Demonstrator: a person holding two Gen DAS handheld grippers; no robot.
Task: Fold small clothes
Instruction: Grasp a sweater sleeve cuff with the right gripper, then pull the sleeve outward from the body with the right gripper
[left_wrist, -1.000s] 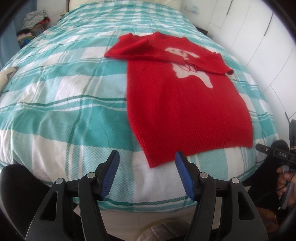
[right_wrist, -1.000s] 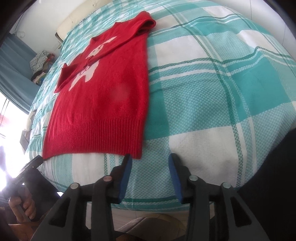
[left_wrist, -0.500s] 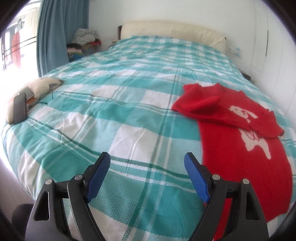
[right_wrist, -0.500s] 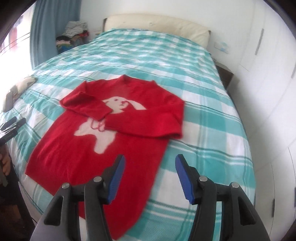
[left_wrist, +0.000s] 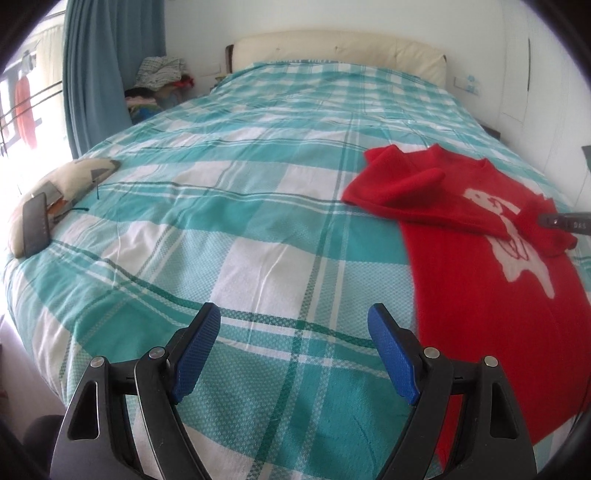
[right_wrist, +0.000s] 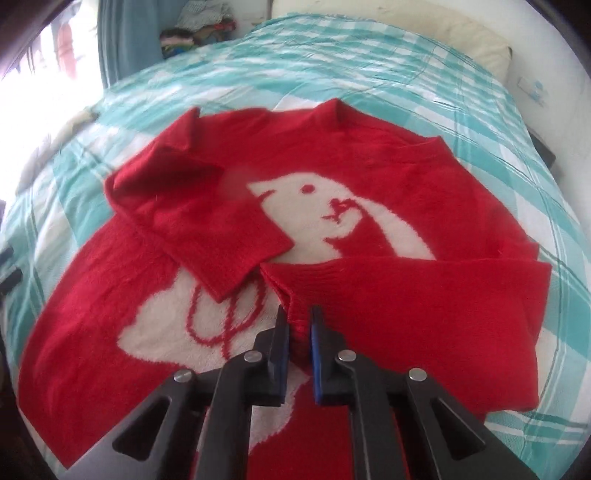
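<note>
A red sweater (right_wrist: 369, 166) with a white animal on its chest lies flat on the checked bedspread (left_wrist: 258, 184), both sleeves folded in across the front. My right gripper (right_wrist: 298, 332) hovers low over the chest. Its jaws are shut on the cuff of the right-hand sleeve (right_wrist: 406, 295), with red knit pinched between the blue pads. My left gripper (left_wrist: 293, 343) is open above bare bedspread, with nothing between its fingers. In the left wrist view the sweater (left_wrist: 480, 258) lies to the right of that gripper, clear of it.
A beige cushion (left_wrist: 74, 177) with a dark phone (left_wrist: 35, 225) on it rests at the bed's left edge. A cream headboard (left_wrist: 340, 48) stands at the far end. A blue curtain (left_wrist: 99, 66) and a pile of clothes (left_wrist: 162, 70) fill the far left corner.
My right gripper moved from the bed's edge to over the sweater's chest and shut on the sleeve cuff. The left gripper swung away from the hem to the bedspread on the left and opened wider.
</note>
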